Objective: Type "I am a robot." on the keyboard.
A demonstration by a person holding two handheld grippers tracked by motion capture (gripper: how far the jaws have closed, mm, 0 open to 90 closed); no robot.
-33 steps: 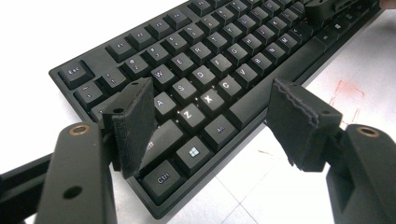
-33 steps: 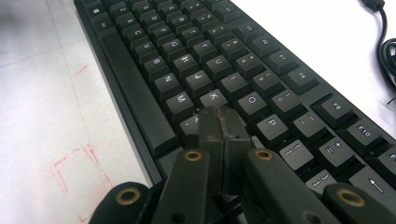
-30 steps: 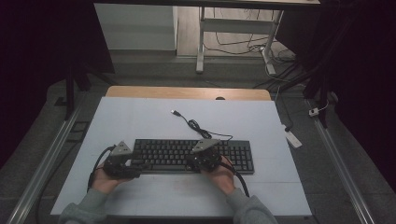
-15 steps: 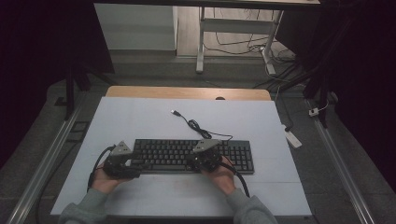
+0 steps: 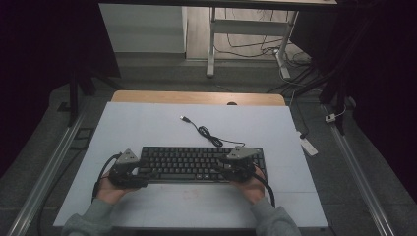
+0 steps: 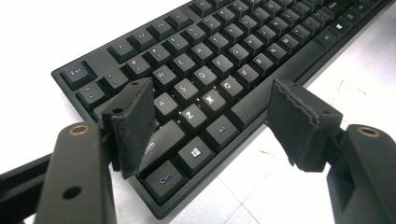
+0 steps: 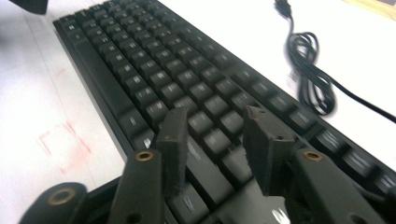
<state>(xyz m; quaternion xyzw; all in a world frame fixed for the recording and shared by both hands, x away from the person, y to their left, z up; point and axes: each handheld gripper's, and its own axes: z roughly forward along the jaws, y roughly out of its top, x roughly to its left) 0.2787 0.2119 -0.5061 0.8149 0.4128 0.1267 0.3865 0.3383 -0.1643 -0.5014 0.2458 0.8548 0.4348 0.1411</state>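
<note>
Looking down from the high view, I have the black keyboard point(image 5: 196, 164) lying flat on the white table point(image 5: 147, 123), near its front edge, with its cable point(image 5: 206, 133) coiled just behind it and the USB plug resting farther back. My left gripper point(image 5: 135, 169) sits at the keyboard's left end; in the left gripper view its jaws are spread wide, straddling the lower left corner around the Ctrl and Z keys, pads not pressing anything. My right gripper point(image 5: 228, 167) hovers over the right part of the keys, and its jaws have just been opening; they stand apart above the keys, with nothing pinched between them.
</note>
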